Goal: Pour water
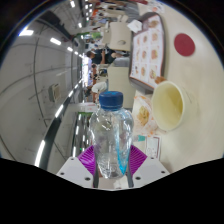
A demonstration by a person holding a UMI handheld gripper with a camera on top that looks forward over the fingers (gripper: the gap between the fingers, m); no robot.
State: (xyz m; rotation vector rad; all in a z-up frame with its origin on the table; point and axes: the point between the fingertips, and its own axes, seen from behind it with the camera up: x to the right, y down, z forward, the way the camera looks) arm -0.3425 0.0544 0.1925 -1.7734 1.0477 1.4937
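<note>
From the gripper view, my jaws look pinched on the clear water bottle [107,138], blue cap [111,99] on, though contact is hard to confirm. The cream cup [168,103] stands just right on the tabletop [45,70]. I judge I'm at the carry step; next comes tilting over the cup.

Clear bottle [106,140] with blue cap [111,99]; purple pads [92,158]; cream cup [168,102] at right; red disc [184,44] far right; pale tabletop [50,95].
</note>
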